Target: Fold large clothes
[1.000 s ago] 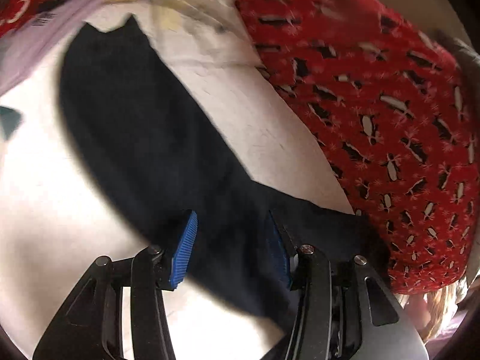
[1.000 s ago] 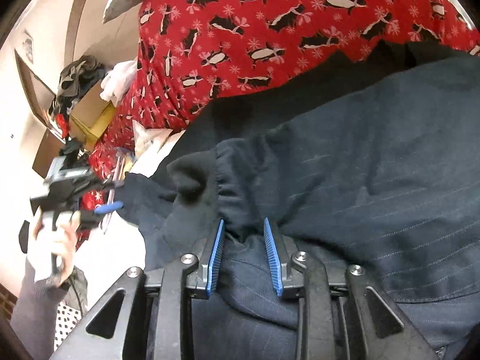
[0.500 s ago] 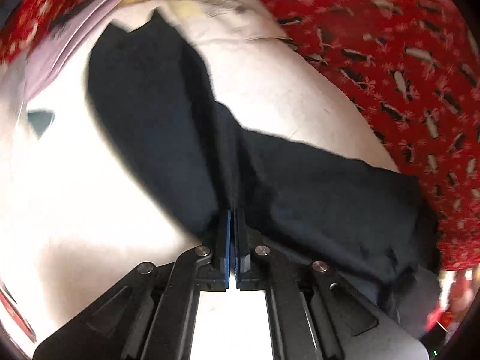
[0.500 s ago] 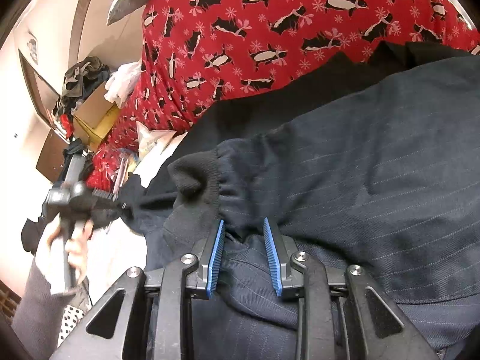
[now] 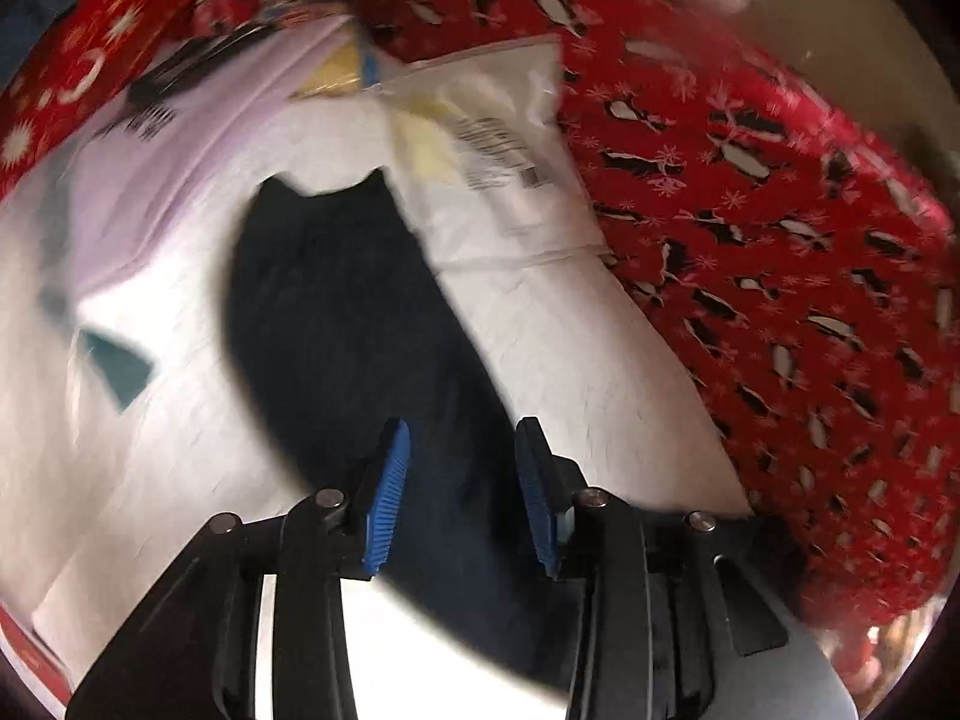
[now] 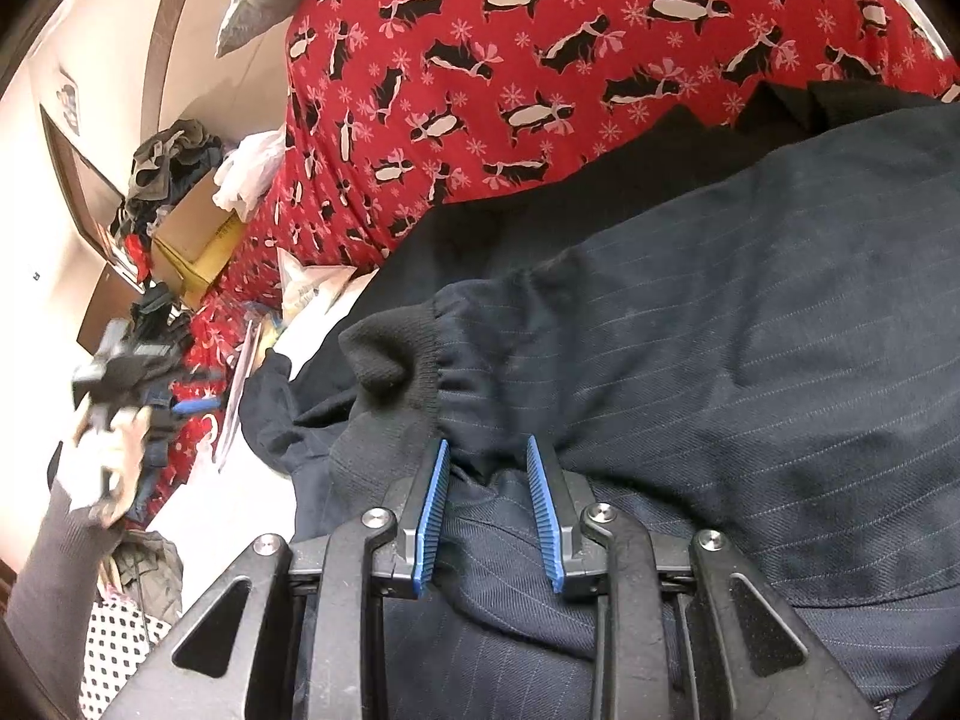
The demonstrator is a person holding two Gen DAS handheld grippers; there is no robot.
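Below the left gripper (image 5: 462, 495), whose jaws are opening with nothing pinched, the long dark navy sleeve (image 5: 336, 312) stretches lengthwise away across the white bed sheet (image 5: 600, 372); the right gripper (image 6: 487, 507) grips the pinstriped navy garment (image 6: 750, 324) beside its cuff.

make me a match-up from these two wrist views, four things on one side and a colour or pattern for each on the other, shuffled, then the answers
Things:
1. bed cover
2. jacket
3. finger pads of the right gripper, e.g. pads
4. cardboard box

Colours or patterns:
A. bright blue, ribbed
B. plain brown
C. red with penguins and snowflakes
D. dark navy with thin pale pinstripes

Pairs: 1-C, 2-D, 3-A, 4-B
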